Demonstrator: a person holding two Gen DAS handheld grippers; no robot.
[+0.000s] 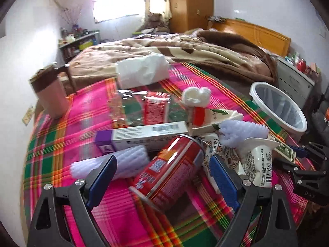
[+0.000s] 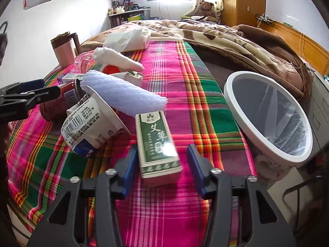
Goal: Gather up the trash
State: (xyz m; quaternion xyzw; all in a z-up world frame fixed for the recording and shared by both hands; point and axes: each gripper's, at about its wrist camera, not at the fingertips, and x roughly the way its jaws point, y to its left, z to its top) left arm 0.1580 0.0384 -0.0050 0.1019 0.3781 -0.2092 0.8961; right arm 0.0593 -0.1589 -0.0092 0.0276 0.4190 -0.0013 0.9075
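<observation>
Lying beside trash, white bin clear-lined, left hand-held gripper wide, right hand-held gripper straddling green box.

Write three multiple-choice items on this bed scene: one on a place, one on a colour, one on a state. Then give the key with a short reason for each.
1. Where is the white bin?
A. at the right edge of the bed
B. on the shelf by the window
C. under the blanket

2. What colour is the small box between the right gripper's fingers?
A. blue and yellow
B. green and white
C. black

3. How does the red can in front of the left gripper sit?
A. upright
B. on its side
C. inside the bin

Key:
1 A: the bin's rim leans beside the plaid cloth on the right.
2 B: its top is green with white edging.
3 B: the can lies lengthwise on the cloth, its open end facing away.
</observation>
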